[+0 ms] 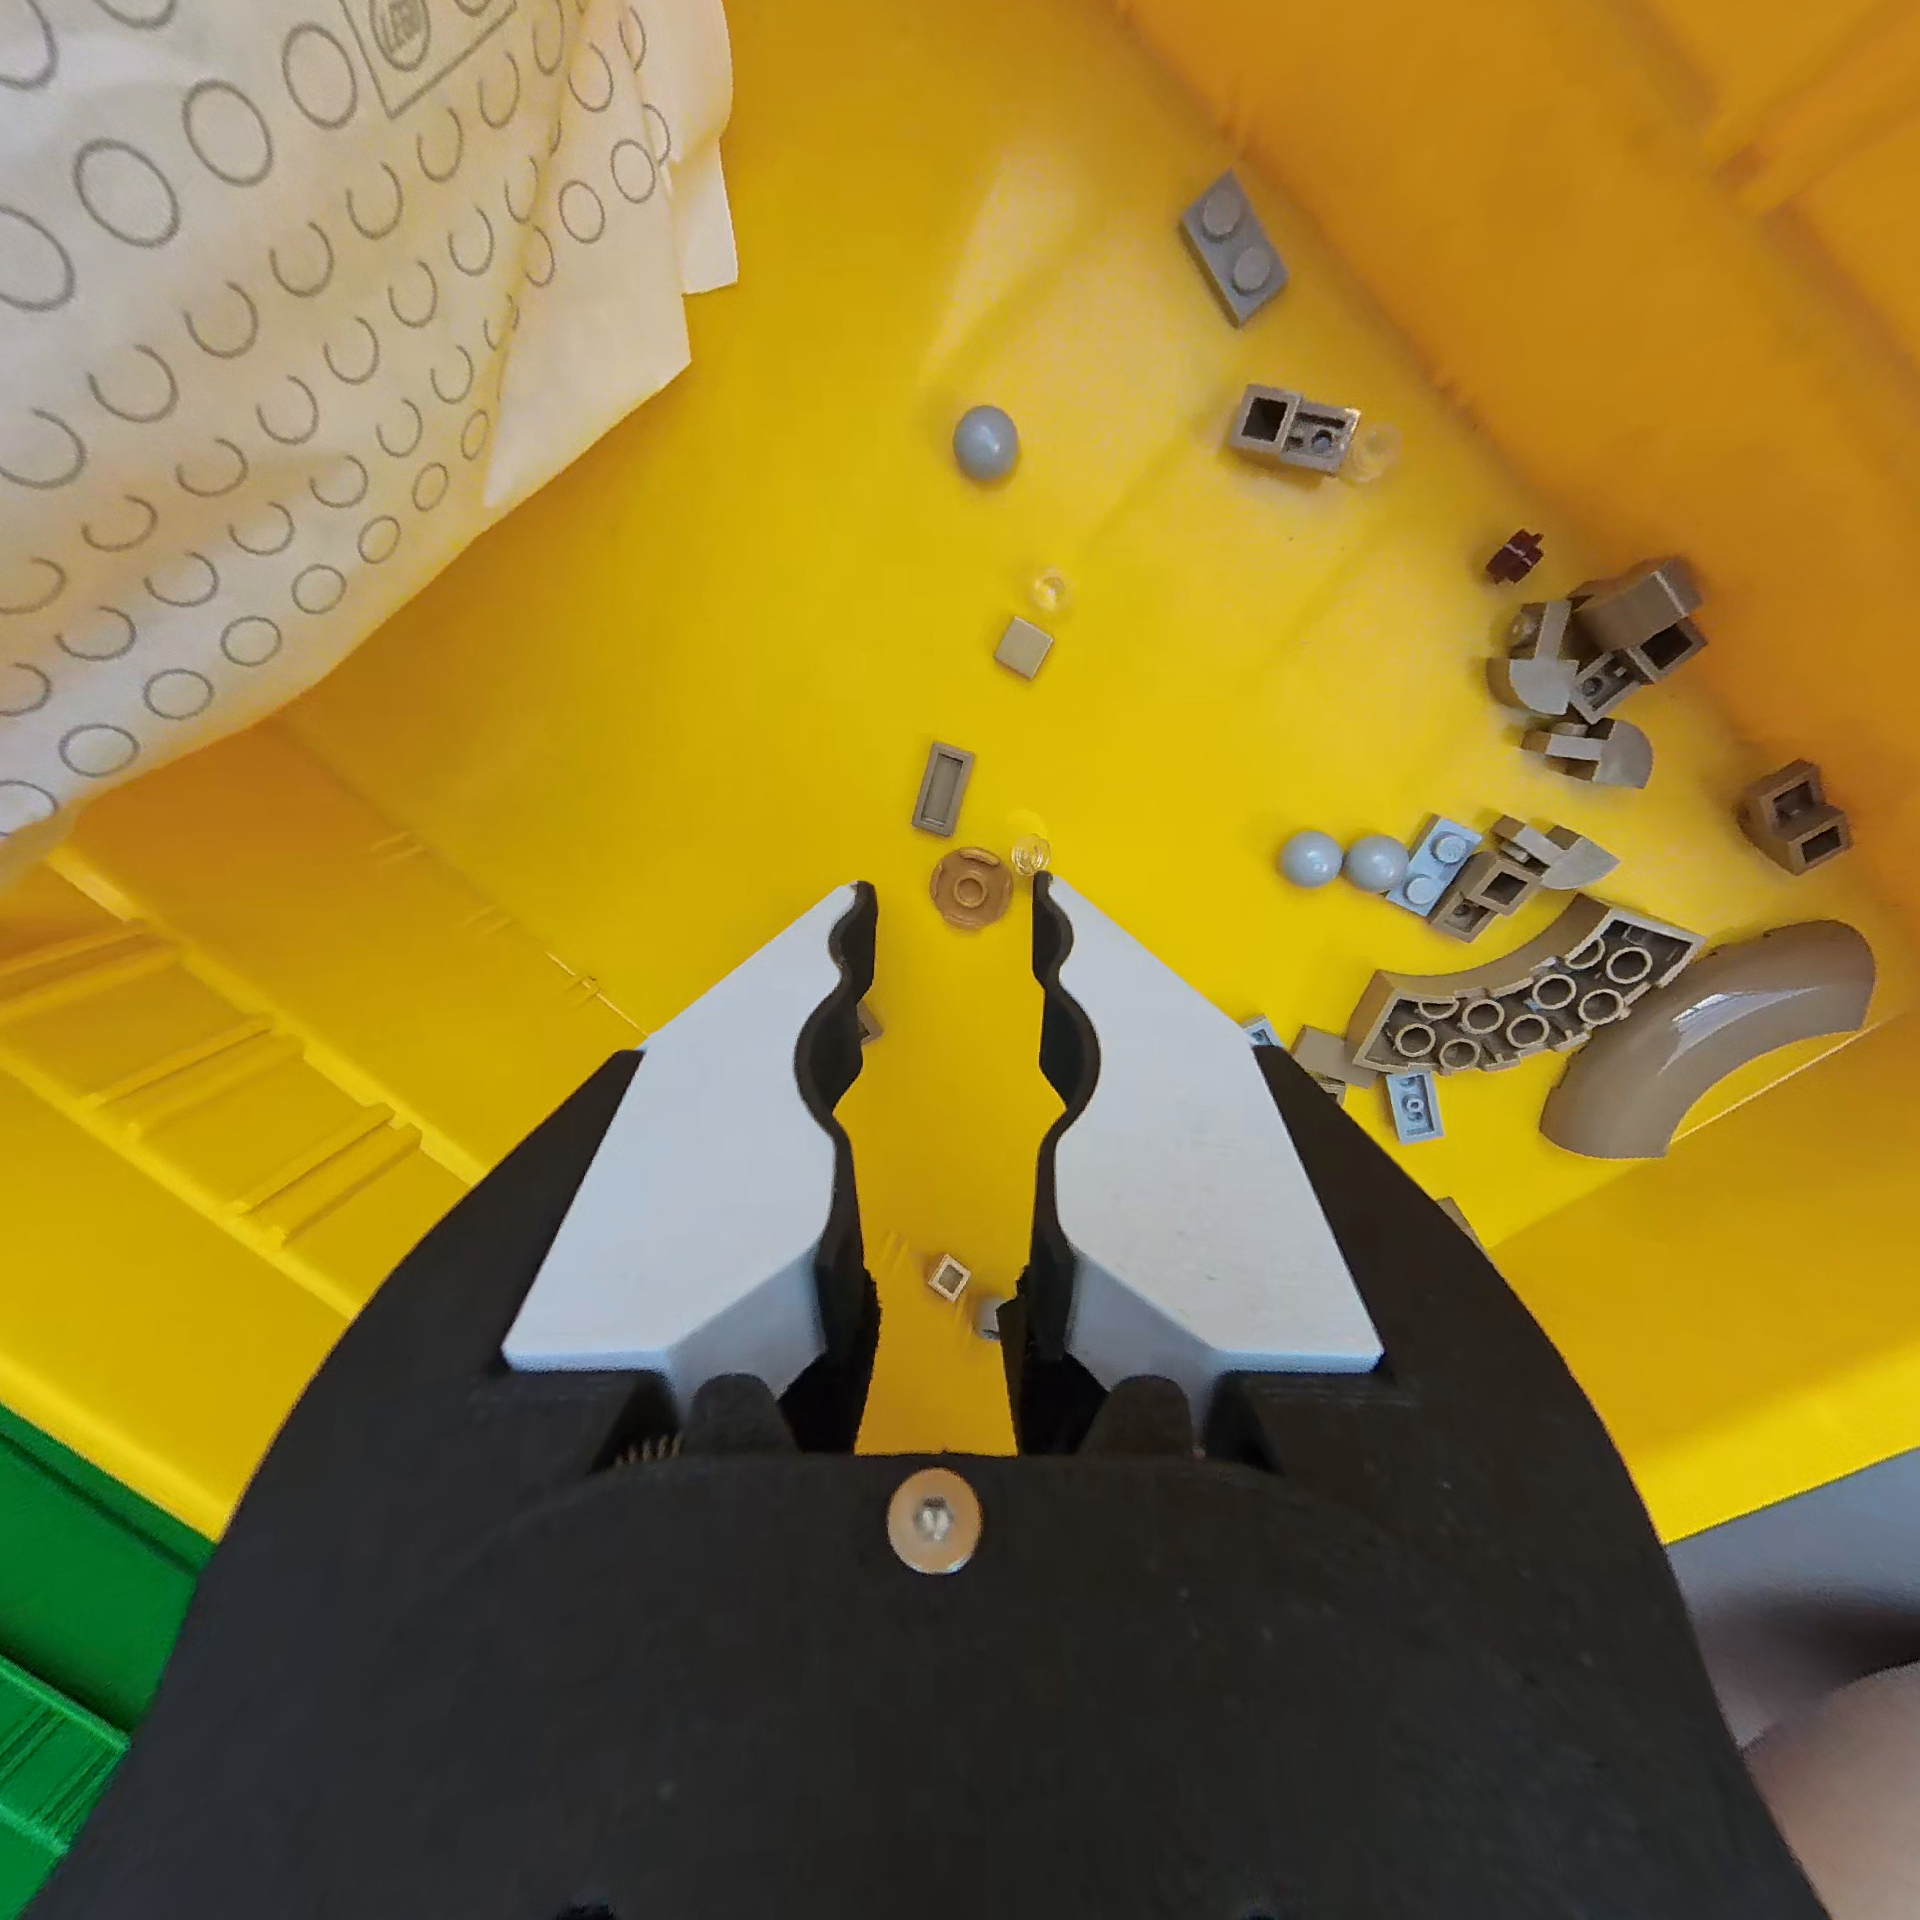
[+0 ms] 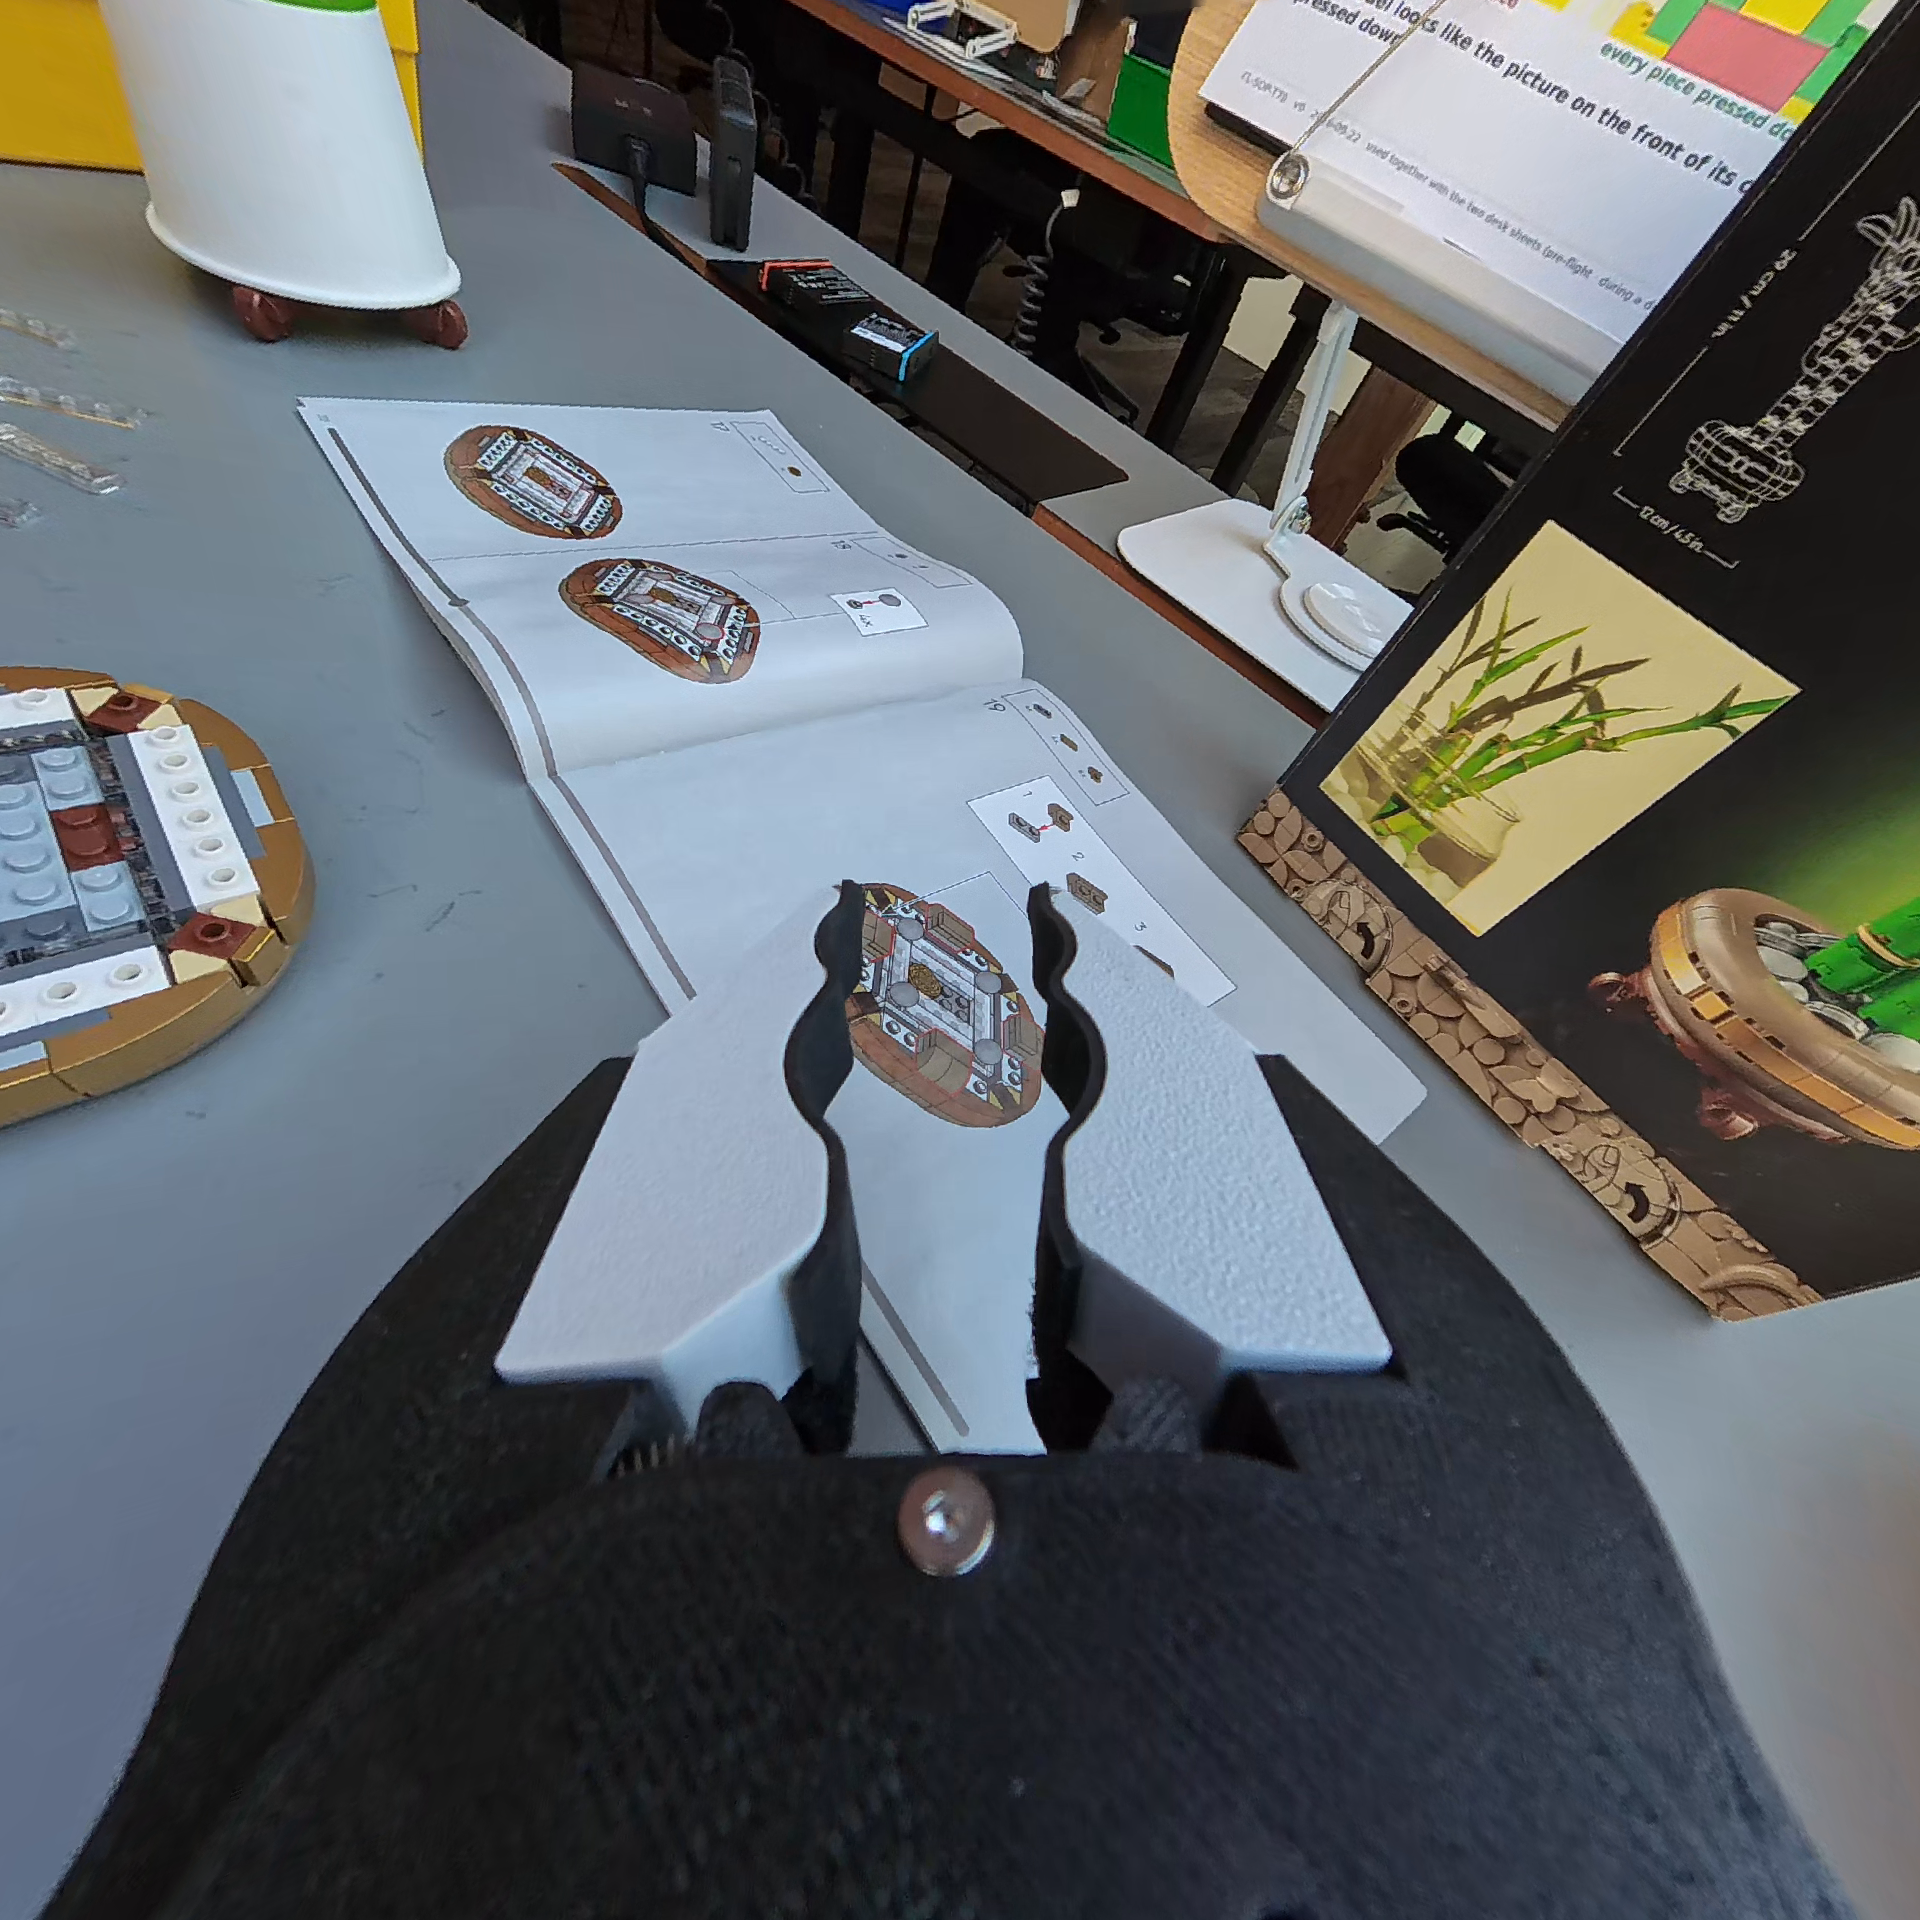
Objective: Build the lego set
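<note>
Bench: grey, carries pretty much everything in the right wrist view.
Yellow bin: fills the left wrist view, loose lego bits scattered on its floor; green stuff pokes in at the lower left corner, can't tell what.
Set box: black, standing just right of the booklet, top and right side cut off.
Paper bag: white with printed circles, lying in the bin's upper left, cut off by the frame.
Instruction booklet: lying open on the bench, near end tucked under the right gripper.
Left hand-held gripper: jaws spread, nothing in them, tips hovering right by a tan round tile and a tiny clear stud.
Right hand-held gripper: also spread and empty, over the booklet page.
Oval base build: tan rim, white and grey bricks inside, left of the booklet, half out of frame.
White pot: on brown feet at the far end, top cropped.
Curved tan pieces: piled along the bin's right side, a few hidden behind the gripper finger.
Clear strips: far left, blurry.
</note>
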Demonstrator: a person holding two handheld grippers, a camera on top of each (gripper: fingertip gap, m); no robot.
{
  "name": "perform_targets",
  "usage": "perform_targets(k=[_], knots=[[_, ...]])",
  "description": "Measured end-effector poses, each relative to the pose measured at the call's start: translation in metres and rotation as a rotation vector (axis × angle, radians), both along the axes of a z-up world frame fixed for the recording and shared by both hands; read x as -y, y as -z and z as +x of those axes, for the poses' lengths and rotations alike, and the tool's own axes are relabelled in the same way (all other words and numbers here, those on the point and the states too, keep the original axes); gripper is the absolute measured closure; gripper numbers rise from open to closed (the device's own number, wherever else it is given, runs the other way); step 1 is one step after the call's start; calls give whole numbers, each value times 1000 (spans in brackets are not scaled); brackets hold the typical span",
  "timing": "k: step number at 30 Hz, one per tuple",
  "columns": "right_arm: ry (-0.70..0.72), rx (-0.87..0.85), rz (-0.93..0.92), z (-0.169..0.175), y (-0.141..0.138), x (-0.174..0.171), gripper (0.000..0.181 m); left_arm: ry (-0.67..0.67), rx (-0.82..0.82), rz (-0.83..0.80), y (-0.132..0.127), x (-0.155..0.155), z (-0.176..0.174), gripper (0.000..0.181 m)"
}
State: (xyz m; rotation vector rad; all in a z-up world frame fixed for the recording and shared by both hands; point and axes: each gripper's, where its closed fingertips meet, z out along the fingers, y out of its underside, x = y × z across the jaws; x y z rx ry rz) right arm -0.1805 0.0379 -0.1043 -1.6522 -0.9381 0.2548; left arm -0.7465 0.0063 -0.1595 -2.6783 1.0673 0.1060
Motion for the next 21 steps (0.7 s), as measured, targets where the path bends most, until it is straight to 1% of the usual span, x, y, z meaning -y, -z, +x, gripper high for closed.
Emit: perform_targets(k=[9, 12, 15, 21], knots=[[-8, 16, -13, -1, 4, 1, 150, -43, 37, -29, 1, 0, 0, 154], [-8, 19, -15, -1, 5, 1, 150, -53, 56, -47, 1, 1, 2, 158], [-8, 24, -16, -1, 6, 0, 150, -57, 84, -76, 2, 4, 6, 167], [-7, 34, -18, -2, 7, 1, 150, -69, 84, -73, 2, 4, 6, 167]])
